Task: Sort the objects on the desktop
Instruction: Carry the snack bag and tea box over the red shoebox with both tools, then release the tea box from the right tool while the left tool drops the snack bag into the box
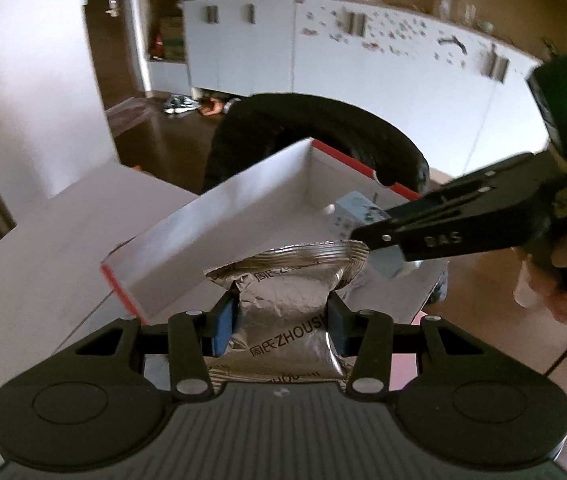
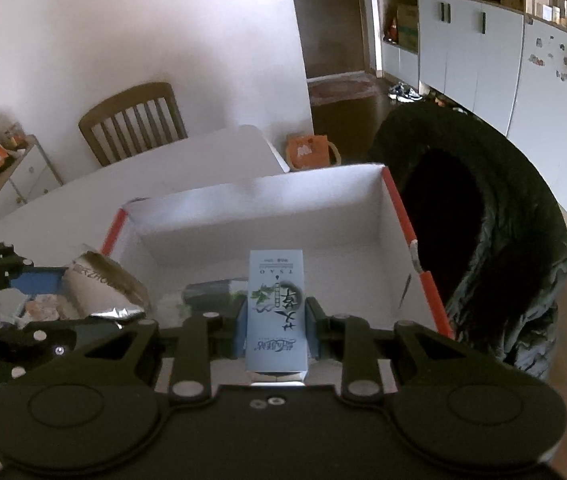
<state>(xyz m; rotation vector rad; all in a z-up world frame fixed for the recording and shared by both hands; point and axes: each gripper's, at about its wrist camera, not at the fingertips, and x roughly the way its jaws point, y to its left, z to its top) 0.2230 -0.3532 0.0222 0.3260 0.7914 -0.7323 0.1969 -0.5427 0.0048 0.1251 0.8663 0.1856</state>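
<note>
Left wrist: fingers [image 1: 227,320] clamp foil packet [image 1: 283,308].

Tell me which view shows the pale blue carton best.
The right wrist view: the pale blue carton stands centred between the right gripper fingers, printed face readable, above the white box. The left wrist view shows only its corners, mostly hidden behind those fingers.

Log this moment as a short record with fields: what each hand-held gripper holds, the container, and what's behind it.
left hand-held gripper: shut on foil pouch
right hand-held gripper: shut on blue carton
container: open white box, red edges, on white table
position: both items at the box's near side
behind box: black jacket
</note>
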